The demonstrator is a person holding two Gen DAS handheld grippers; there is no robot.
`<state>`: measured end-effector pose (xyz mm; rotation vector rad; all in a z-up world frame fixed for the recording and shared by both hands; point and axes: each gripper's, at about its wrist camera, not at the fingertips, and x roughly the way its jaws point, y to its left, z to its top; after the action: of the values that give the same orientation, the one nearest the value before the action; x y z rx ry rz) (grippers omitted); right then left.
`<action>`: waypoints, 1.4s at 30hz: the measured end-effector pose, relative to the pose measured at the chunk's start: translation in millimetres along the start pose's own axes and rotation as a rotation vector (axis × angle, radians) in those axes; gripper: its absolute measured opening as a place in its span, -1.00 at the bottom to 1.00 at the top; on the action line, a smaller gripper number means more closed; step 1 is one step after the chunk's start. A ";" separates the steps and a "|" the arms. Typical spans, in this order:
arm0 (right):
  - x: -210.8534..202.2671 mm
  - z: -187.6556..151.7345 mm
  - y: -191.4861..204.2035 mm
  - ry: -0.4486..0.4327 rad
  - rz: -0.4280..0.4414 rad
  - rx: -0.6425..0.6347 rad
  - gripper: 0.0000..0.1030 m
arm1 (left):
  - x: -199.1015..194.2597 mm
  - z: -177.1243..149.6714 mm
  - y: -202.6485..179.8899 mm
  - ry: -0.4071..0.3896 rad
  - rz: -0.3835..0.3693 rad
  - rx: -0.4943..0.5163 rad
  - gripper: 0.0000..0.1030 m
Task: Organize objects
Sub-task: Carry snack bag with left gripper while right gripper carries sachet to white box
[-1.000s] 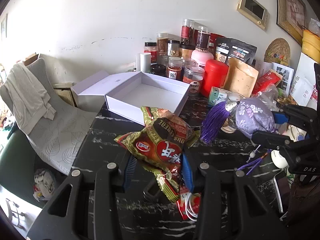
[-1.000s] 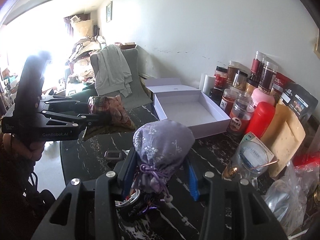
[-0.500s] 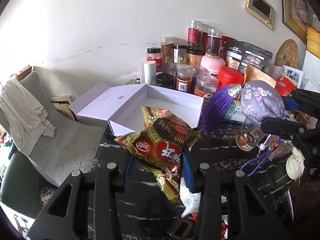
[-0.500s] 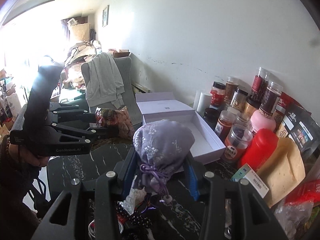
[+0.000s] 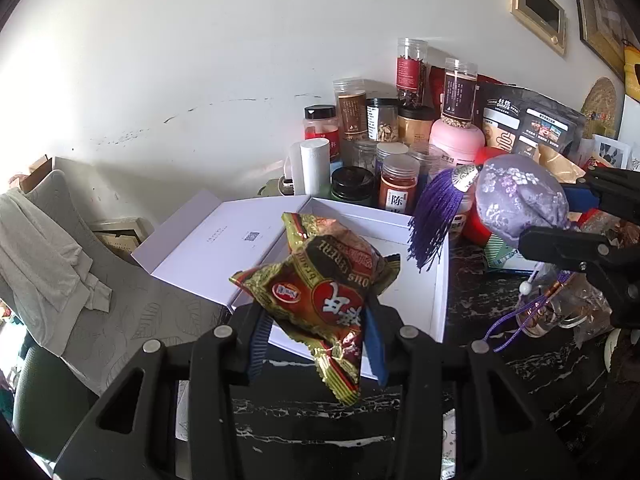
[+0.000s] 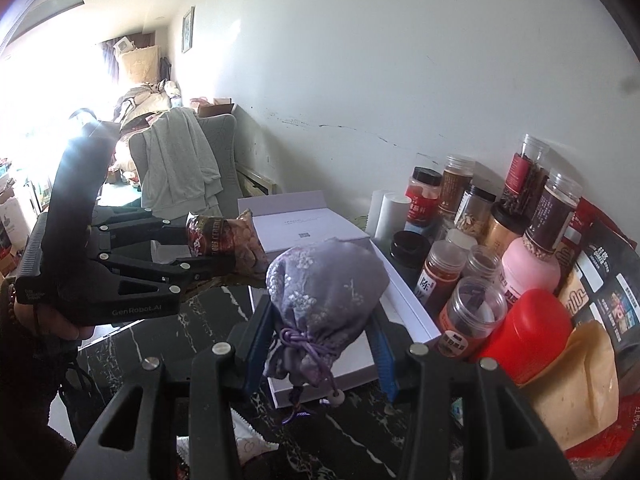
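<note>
I had the left gripper (image 5: 316,336) clenched on a crinkled red-and-gold snack packet (image 5: 320,292), its blue pads pressing the packet's sides. The packet hung in the air over the near left corner of the open white box (image 5: 438,280), clear of the box floor. The box sat on the black marbled desk (image 5: 304,416) with its lid (image 5: 216,240) folded out flat to the left, past the desk's edge toward the grey chair (image 5: 132,316) draped with a pale garment.

My right gripper (image 6: 324,344) was grasping a lilac embroidered drawstring pouch (image 6: 324,284), jaws pinching it just above the tied neck. In the left wrist view the pouch (image 5: 520,200) hovered over the box's right rim, its purple tassel (image 5: 434,216) dangling over the box's far right corner. A cord with a white bead (image 6: 337,399) trailed below the pouch.

Behind the box, along the desk's back edge against the wall, stood a crowd of spice jars (image 5: 398,194), a pink bottle (image 5: 456,140) and a red bottle (image 6: 528,332). A black printed bag (image 5: 528,124) leaned behind them. In the right wrist view a hand (image 6: 48,320) gripped the left gripper's handle.
</note>
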<state>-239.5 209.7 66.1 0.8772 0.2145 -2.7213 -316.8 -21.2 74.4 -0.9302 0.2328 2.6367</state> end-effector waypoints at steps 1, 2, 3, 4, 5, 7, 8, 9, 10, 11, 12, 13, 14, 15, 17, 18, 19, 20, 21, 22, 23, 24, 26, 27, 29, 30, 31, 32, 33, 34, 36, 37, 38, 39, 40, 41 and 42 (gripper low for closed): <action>5.3 1.9 -1.9 0.005 -0.003 0.002 -0.12 | 6.3 3.3 2.1 0.000 0.000 0.003 -0.25; 12.2 4.2 -4.1 0.012 -0.004 0.004 -0.12 | 9.4 4.3 4.7 0.001 0.000 0.004 -0.25; 17.6 5.6 -5.8 0.018 -0.007 0.006 -0.11 | 15.8 7.3 6.7 0.005 0.003 0.007 -0.25; 24.9 8.0 -8.1 0.024 -0.015 0.009 -0.12 | 23.0 10.6 8.6 0.005 0.008 0.011 -0.25; 29.6 9.5 -9.9 0.027 -0.019 0.011 -0.12 | 30.4 13.8 10.4 0.006 0.013 0.016 -0.25; 39.8 12.9 -14.0 0.031 -0.024 0.020 -0.12 | 43.6 18.7 14.1 0.009 0.020 0.022 -0.25; 45.9 15.0 -16.8 0.034 -0.027 0.025 -0.12 | 48.4 20.1 15.7 0.012 0.021 0.024 -0.25; 50.6 16.7 -19.0 0.037 -0.032 0.029 -0.12 | 57.4 23.0 17.6 0.019 0.021 0.027 -0.25; 56.2 18.1 -21.7 0.039 -0.040 0.035 -0.12 | 63.7 25.0 18.9 0.023 0.020 0.030 -0.25; 62.4 19.7 -24.7 0.041 -0.047 0.044 -0.12 | 70.3 26.6 20.1 0.027 0.020 0.033 -0.25; 69.2 21.0 -27.6 0.043 -0.055 0.052 -0.12 | 79.6 29.1 21.6 0.032 0.018 0.039 -0.25; 76.7 22.5 -30.5 0.047 -0.066 0.057 -0.12 | 87.2 30.6 22.5 0.039 0.017 0.045 -0.25; 84.5 23.6 -32.4 0.053 -0.078 0.061 -0.12 | 93.0 31.7 23.3 0.045 0.015 0.049 -0.25; 102.5 24.3 -36.7 0.073 -0.079 0.071 -0.12 | 103.3 33.2 23.9 0.054 0.011 0.057 -0.25; 110.6 24.2 -38.0 0.081 -0.077 0.075 -0.12 | 118.8 33.6 24.4 0.068 0.003 0.069 -0.25; 118.5 23.6 -39.1 0.091 -0.077 0.081 -0.12 | 129.5 34.0 24.3 0.079 0.003 0.078 -0.25; 129.9 22.5 -40.7 0.105 -0.073 0.087 -0.12 | 138.6 34.1 23.6 0.087 0.004 0.084 -0.25; 137.4 21.7 -41.9 0.112 -0.072 0.092 -0.12 | 144.3 33.9 23.9 0.093 0.001 0.089 -0.25; 145.0 20.9 -43.6 0.122 -0.077 0.098 -0.12 | 153.1 33.6 23.7 0.103 -0.003 0.094 -0.25; 152.8 19.6 -45.5 0.131 -0.083 0.103 -0.11 | 158.7 33.3 23.8 0.107 -0.007 0.098 -0.25; 160.8 18.0 -47.3 0.143 -0.088 0.111 -0.11 | 163.9 32.8 24.1 0.110 -0.010 0.102 -0.25; 168.1 16.2 -48.8 0.153 -0.090 0.115 -0.11 | 169.0 32.2 23.9 0.113 -0.014 0.108 -0.25; 178.6 13.4 -51.3 0.171 -0.091 0.125 -0.11 | 178.4 31.2 23.0 0.123 -0.018 0.117 -0.25; 183.7 11.4 -52.3 0.180 -0.091 0.128 -0.11 | 185.0 30.7 22.7 0.133 -0.018 0.117 -0.25; 192.9 7.8 -53.6 0.202 -0.101 0.129 -0.11 | 190.0 29.1 22.7 0.144 -0.007 0.114 -0.25; 196.1 6.3 -54.0 0.210 -0.107 0.130 -0.11 | 194.6 28.8 21.7 0.150 -0.007 0.120 -0.25; 199.0 4.3 -54.7 0.219 -0.112 0.131 -0.11 | 196.7 28.6 21.3 0.152 -0.008 0.124 -0.24; 202.5 2.2 -55.9 0.227 -0.114 0.134 -0.11 | 198.0 27.9 20.4 0.155 -0.008 0.131 -0.24; 204.3 0.7 -56.9 0.235 -0.115 0.137 -0.11 | 201.5 27.5 18.4 0.159 -0.008 0.139 -0.24; 206.9 -1.0 -57.6 0.243 -0.115 0.138 -0.11 | 204.0 27.5 16.9 0.163 -0.009 0.144 -0.24; 211.5 -4.5 -59.1 0.261 -0.121 0.141 -0.11 | 206.8 27.1 15.1 0.173 -0.010 0.148 -0.24; 214.0 -6.3 -59.7 0.269 -0.122 0.140 -0.11 | 209.9 26.6 14.5 0.180 -0.012 0.147 -0.24; 215.3 -8.0 -60.0 0.274 -0.121 0.142 -0.11 | 212.2 26.0 14.2 0.188 -0.016 0.147 -0.24; 216.7 -8.1 -60.6 0.279 -0.121 0.143 -0.11 | 215.6 25.0 13.7 0.198 -0.022 0.145 -0.24; 217.7 -9.0 -61.2 0.284 -0.121 0.144 -0.11 | 217.6 24.4 14.1 0.205 -0.027 0.141 -0.24; 218.5 -10.3 -61.9 0.290 -0.123 0.148 -0.11 | 219.4 23.7 14.1 0.212 -0.031 0.137 -0.24; 218.8 -11.3 -62.5 0.294 -0.125 0.150 -0.11 | 220.9 22.9 13.8 0.218 -0.032 0.135 -0.24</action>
<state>-422.6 225.2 -68.6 1.3502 0.1268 -2.7390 -496.4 28.5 -47.2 -1.1634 0.4388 2.4545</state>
